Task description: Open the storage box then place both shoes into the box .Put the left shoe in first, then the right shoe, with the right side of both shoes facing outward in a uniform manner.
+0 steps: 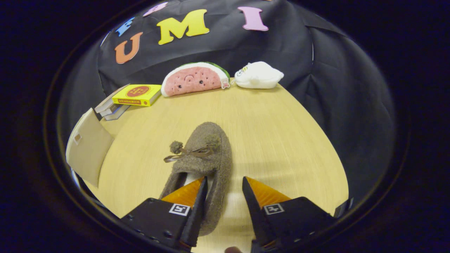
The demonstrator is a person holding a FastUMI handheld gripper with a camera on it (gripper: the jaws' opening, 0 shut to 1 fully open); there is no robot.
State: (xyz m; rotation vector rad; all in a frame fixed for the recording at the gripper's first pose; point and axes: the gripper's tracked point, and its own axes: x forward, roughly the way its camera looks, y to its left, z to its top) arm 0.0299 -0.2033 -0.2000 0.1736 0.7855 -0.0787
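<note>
Wooden table [281,140] carries a fuzzy shoe [205,154] (toe pointing away) whose side sits between the parted gripper [224,184] fingers.

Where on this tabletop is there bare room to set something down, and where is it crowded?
Widest bare patch: the table to the right of the brown slipper, reaching back to the white plush. A smaller strip lies between slipper and box flap. The far edge is crowded: books, watermelon plush. The hand-held gripper is open, one finger inside the slipper's opening, the other outside.
</note>
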